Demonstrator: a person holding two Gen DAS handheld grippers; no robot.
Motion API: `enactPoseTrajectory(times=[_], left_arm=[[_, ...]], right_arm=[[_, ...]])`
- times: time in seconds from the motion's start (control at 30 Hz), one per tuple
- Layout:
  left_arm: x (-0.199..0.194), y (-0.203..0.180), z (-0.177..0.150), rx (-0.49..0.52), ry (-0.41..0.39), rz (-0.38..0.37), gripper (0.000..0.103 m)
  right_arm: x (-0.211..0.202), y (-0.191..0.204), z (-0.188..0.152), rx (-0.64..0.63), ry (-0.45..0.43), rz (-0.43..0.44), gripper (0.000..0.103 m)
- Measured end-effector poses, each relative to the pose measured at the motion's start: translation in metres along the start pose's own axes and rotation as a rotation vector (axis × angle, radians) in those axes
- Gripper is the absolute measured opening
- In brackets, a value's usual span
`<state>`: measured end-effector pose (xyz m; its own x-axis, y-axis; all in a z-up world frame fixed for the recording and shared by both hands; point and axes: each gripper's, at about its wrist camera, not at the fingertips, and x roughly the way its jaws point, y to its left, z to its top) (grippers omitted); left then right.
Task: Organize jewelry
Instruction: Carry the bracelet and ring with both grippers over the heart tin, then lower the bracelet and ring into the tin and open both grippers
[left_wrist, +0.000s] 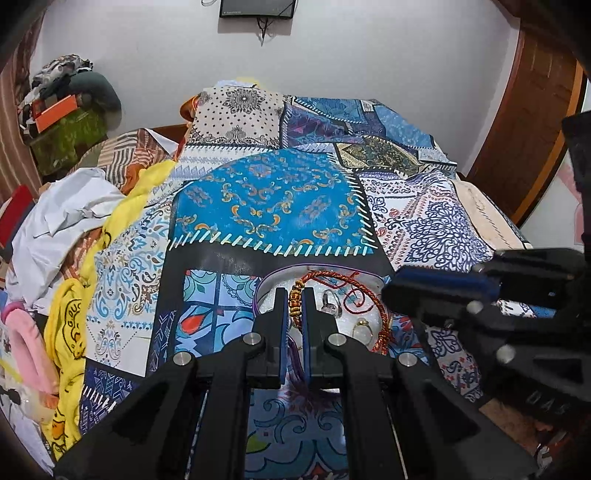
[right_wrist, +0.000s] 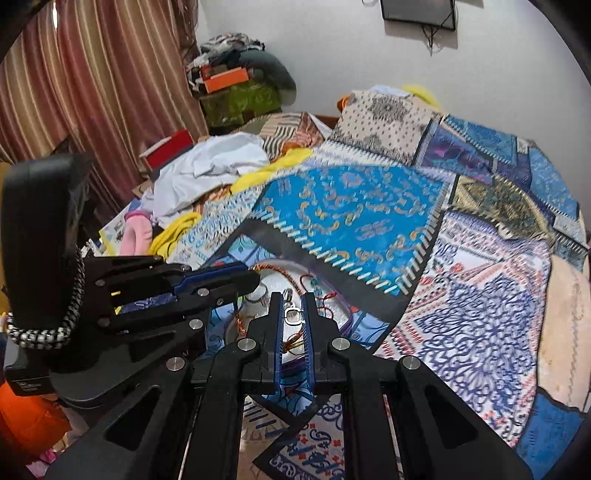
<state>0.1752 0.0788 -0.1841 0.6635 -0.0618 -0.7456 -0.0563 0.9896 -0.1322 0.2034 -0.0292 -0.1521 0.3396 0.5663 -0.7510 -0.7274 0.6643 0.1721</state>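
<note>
Both grippers hung over the round white tray (left_wrist: 369, 325) on the bedspread (left_wrist: 269, 199), the left gripper (left_wrist: 295, 295) pinched on a beaded bracelet (left_wrist: 295, 306) lying lengthwise between its fingers, the right gripper (right_wrist: 294, 300) clamped on a ring (right_wrist: 293, 316), each piece directly below its own hand.

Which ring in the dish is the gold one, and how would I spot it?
Start at the patchwork bedspread and find the round white dish near its front edge. Inside it, a red-and-gold cord bracelet loops around two rings. The gold ring lies nearer the camera, a thin yellow band, unlike the silver ring with its bulky clear top.
</note>
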Motion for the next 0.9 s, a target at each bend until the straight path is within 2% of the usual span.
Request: enactPoseTrajectory(times=[0.17,0.4,0.8,0.9], left_arm=[[0.007,-0.001,0.0,0.009,0.013,-0.009,0.005],[0.006,-0.003,0.0,0.021,0.018,-0.011,0.005],[-0.023,0.012,0.006,-0.005,-0.034,0.042,0.005],[-0.032,0.015,0.007,-0.012,-0.044,0.052,0.005]], right_arm=[[0.01,-0.001,-0.001,0.014,0.029,0.035,0.009],[0.023,0.001,-0.005,0.008,0.082,0.024,0.009],[0.022,0.01,-0.004,-0.034,0.1,-0.012,0.009],[0.018,0.014,-0.003,-0.046,0.092,-0.035,0.021]])
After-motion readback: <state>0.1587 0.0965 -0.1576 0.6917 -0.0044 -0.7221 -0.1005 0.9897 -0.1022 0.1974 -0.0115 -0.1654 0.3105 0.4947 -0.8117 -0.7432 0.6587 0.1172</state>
